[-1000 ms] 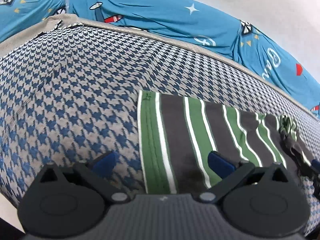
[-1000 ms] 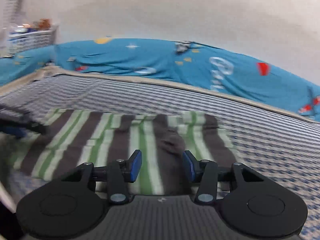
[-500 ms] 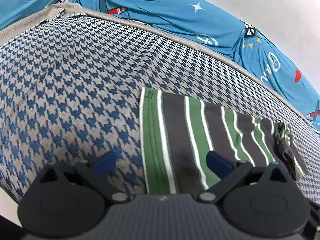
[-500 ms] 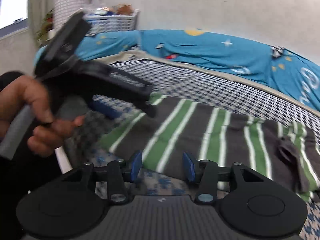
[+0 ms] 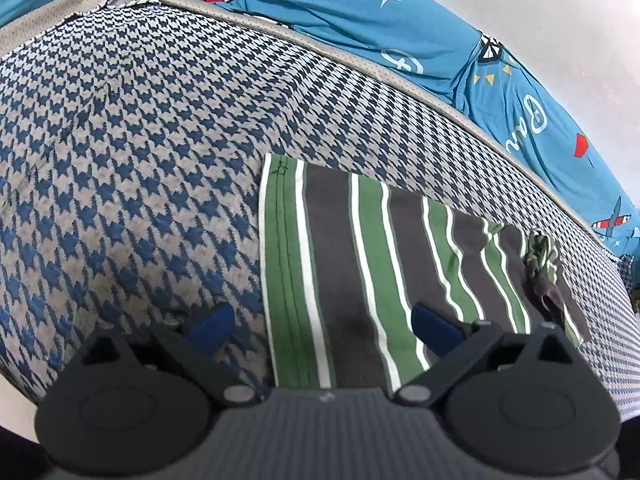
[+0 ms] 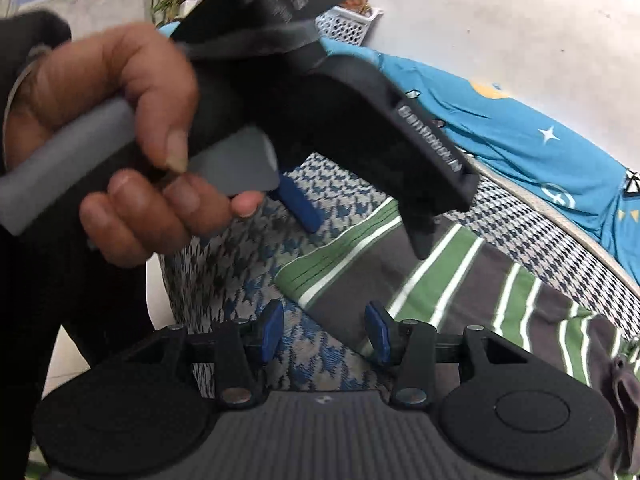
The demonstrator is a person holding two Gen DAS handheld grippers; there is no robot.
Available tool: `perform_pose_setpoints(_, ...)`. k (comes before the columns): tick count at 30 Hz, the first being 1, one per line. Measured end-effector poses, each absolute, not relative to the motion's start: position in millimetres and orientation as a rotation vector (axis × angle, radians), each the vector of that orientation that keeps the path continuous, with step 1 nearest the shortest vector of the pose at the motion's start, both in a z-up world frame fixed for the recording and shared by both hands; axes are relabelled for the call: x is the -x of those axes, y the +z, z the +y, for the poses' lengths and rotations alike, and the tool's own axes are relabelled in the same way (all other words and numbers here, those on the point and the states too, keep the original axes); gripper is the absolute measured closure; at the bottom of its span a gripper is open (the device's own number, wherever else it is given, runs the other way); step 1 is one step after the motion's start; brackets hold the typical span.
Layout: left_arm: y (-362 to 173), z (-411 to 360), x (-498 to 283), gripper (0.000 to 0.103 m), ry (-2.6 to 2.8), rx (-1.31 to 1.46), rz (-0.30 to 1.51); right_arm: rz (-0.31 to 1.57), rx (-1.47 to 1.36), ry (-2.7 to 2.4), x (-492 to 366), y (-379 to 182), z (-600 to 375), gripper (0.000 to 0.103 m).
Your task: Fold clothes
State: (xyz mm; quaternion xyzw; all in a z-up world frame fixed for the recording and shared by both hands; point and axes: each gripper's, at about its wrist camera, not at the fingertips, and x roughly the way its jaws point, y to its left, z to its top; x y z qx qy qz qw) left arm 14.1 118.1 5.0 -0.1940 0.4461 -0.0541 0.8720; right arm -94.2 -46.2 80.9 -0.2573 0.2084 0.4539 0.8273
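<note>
Left gripper [image 5: 323, 324]: black two-finger tool with blue pads, jaws spread wide, nothing held. One pad [image 5: 211, 323] is over bare bedcover, the other [image 5: 434, 327] over the garment; the garment's left hem runs between them. Whether either pad touches cloth cannot be told.
Left gripper, seen from right wrist view [image 6: 362, 226]: large in frame, held by a person's hand [image 6: 132, 152] wrapped round a grey handle; one blue pad [image 6: 300, 204] shows above the bedcover, just off the garment's corner.
Right gripper [image 6: 325, 332]: black tool, blue pads, jaws partly open, narrower than the left's, gripping nothing. Left pad [image 6: 272, 330] lies over the bedcover, right pad [image 6: 378, 336] over the garment's near edge.
Garment: green, grey and white striped cloth [image 5: 384, 276], lying flat on the bed, folded into a rough rectangle. Left hem straight, with dark stitching. At its far right end a bunched, crumpled bit of fabric [image 5: 542, 268] stands up from the flat part.
Bed surface: blue-and-beige houndstooth cover [image 5: 120, 152], with a beige border strip [image 5: 360, 64] along its far side.
Open room: a wide stretch of bare cover lies left of and beyond the garment; a narrower strip to its right.
Beyond the border: blue sheet printed with stars and aeroplanes [image 5: 400, 28], against a pale wall [image 5: 540, 8].
Container: white lattice plastic basket [image 6: 348, 26] in the background, contents too blurred to identify.
</note>
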Motion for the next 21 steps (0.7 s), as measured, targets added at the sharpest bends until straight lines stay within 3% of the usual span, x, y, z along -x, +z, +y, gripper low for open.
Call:
perform_pose_setpoints(13, 5.2, 117.3, -13.5, 0.003, -0.155, 0.42, 0.967, 0.397, 0.611, 0.971, 93.4, 64.7, -30.8, 0.059)
perform_pose_setpoints(18, 6.3, 120.6, -16.5, 0.0, -0.198, 0.482, 0.979, 0.425, 0.536, 0.967, 83.2, 69.2, -34.7, 0.09)
perform_pose_setpoints(21, 6.8, 127.0, -17.0, 0.0, -0.216, 0.519, 0.987, 0.46, 0.45, 0.955, 72.5, 75.4, -42.0, 0.094)
